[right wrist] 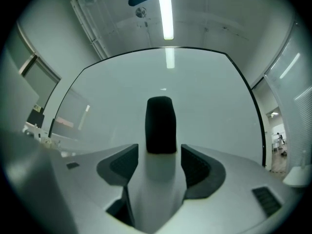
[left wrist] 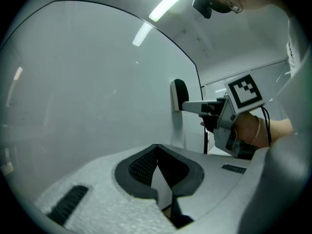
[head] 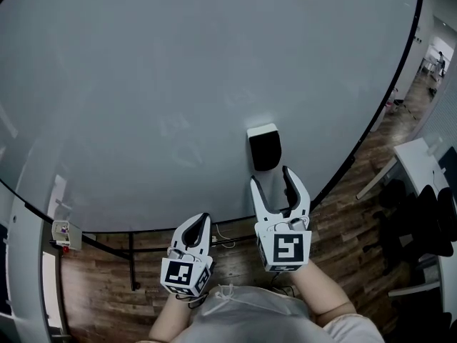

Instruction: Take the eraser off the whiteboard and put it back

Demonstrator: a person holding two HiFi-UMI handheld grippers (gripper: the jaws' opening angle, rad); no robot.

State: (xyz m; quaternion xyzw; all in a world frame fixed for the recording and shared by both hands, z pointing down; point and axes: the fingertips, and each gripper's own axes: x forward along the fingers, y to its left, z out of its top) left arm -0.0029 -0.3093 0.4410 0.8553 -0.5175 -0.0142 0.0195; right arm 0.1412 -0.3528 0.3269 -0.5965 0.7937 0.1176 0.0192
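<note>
A black eraser with a white base sticks upright on the big whiteboard. My right gripper is just under it, open, with its fingertips at the eraser's lower end. In the right gripper view the eraser stands in line with the gap between the wide-apart jaws of the right gripper, and no pad presses on it. The left gripper view shows the eraser side-on with the right gripper reaching to it. My left gripper is lower and to the left, shut and empty, near the board; its own view shows the left gripper with its pads together.
The whiteboard's dark frame curves down the right side, with its stand legs on the wooden floor. White desks and dark chairs stand at the right. A small holder hangs at the board's lower left edge.
</note>
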